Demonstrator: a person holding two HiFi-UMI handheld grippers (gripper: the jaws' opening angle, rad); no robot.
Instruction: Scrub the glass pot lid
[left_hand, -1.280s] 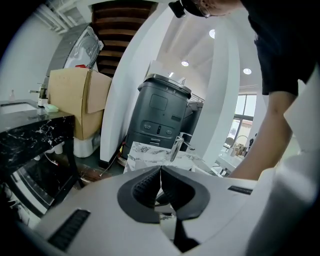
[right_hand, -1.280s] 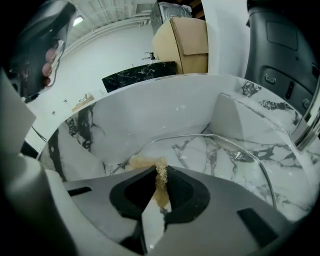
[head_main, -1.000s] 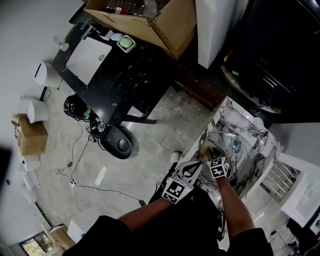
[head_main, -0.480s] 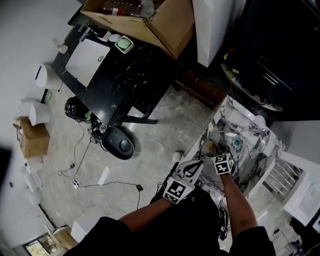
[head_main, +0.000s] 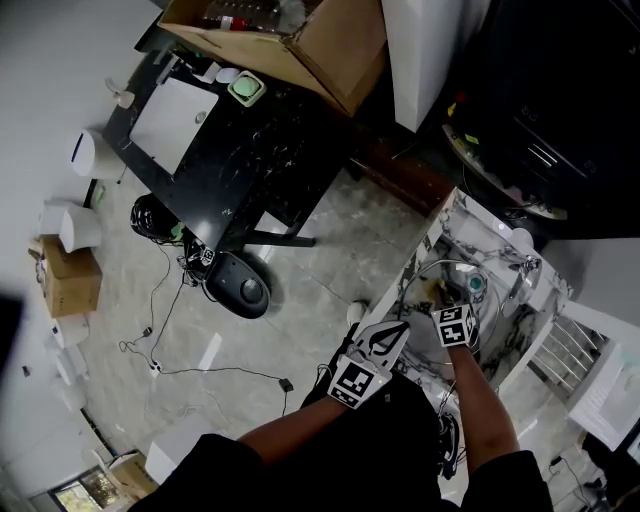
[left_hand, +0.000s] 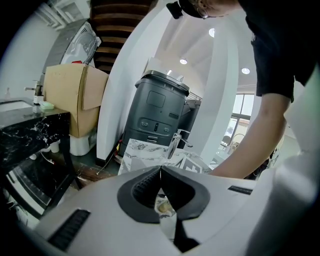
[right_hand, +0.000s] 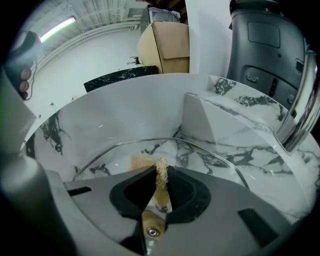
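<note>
The glass pot lid (right_hand: 210, 159) lies in the marble sink (right_hand: 125, 115), its metal rim curving just ahead of my right gripper (right_hand: 160, 172). That gripper is shut on a tan scrub pad (right_hand: 161, 184), which stands between the jaws and touches the glass. From the head view the lid (head_main: 452, 275) sits in the sink (head_main: 520, 300) with the right gripper (head_main: 445, 300) over its near side. My left gripper (head_main: 400, 326) hovers at the sink's near-left edge, apart from the lid. In its own view the left gripper (left_hand: 160, 171) is shut with nothing between its jaws.
A chrome faucet (right_hand: 300, 100) rises at the sink's right side. A dark grey machine (left_hand: 157, 110) stands behind the sink. Farther off are a black marble-top table (head_main: 240, 140) and an open cardboard box (head_main: 300, 40). Cables and a black round device (head_main: 235, 285) lie on the floor.
My right gripper has slid a little farther across the lid, away from me, with the pad still in its jaws. The left gripper has hardly moved.
</note>
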